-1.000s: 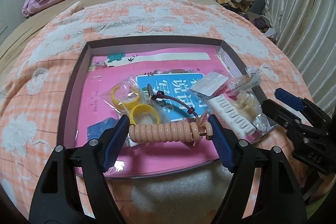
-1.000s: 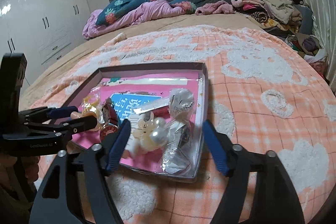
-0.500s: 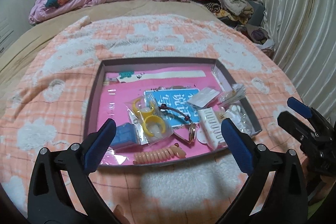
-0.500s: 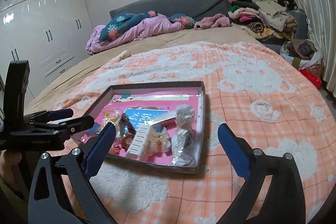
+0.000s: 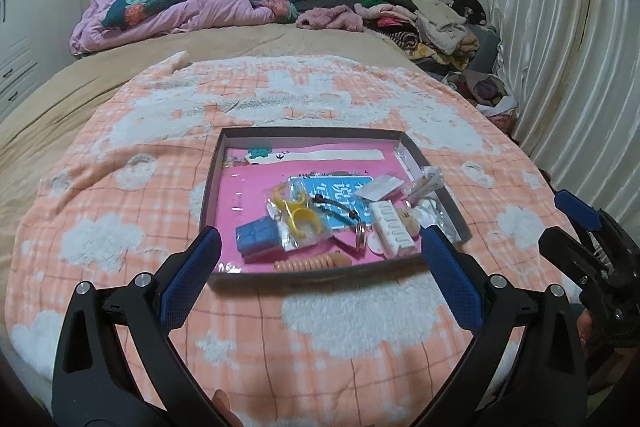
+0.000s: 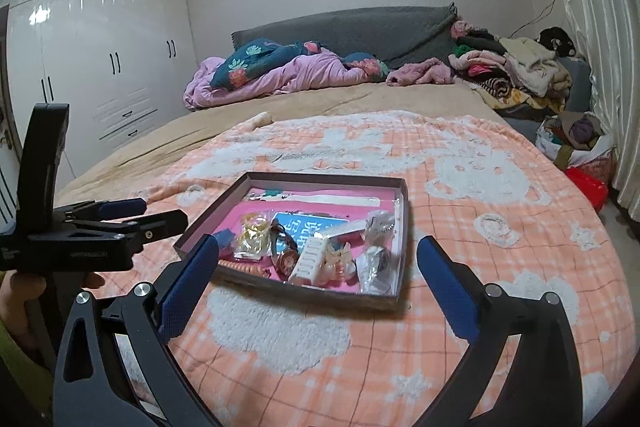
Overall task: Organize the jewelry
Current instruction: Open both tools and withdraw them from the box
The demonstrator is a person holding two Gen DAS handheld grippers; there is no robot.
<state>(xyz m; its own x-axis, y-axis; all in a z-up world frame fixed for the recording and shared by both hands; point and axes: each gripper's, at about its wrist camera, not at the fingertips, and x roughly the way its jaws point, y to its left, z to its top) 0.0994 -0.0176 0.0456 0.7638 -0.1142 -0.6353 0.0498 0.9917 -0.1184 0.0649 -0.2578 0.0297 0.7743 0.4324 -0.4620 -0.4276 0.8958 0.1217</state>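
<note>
My left hand-held gripper [image 5: 318,259] hangs above the peach-and-white plaid fleece blanket [image 5: 120,195] on the bed, jaws spread wide, nothing between the blue pads [image 5: 190,277]. My right hand-held gripper [image 6: 318,275] is likewise wide open and empty; in the left wrist view it shows at 3 o'clock [image 5: 576,223].

The shallow grey-walled cardboard tray with pink lining [image 5: 310,134] lies flat on the blanket, at 12 o'clock from both grippers, just beyond the fingertips.

Tray contents, left wrist view:
- peach coiled spiral hair tie [image 5: 310,262], against the near wall, 6 o'clock in the tray;
- blue cube-patterned block [image 5: 256,237], at 7 o'clock;
- yellow plastic rings in a clear bag [image 5: 298,213], centre;
- dark cord bracelet with metal ring [image 5: 344,213], right of the rings;
- white ribbed hair clip [image 5: 394,233], at 4 o'clock;
- clear crinkled packets [image 5: 430,183] along the right wall.

Neither gripper touches the tray.
</note>
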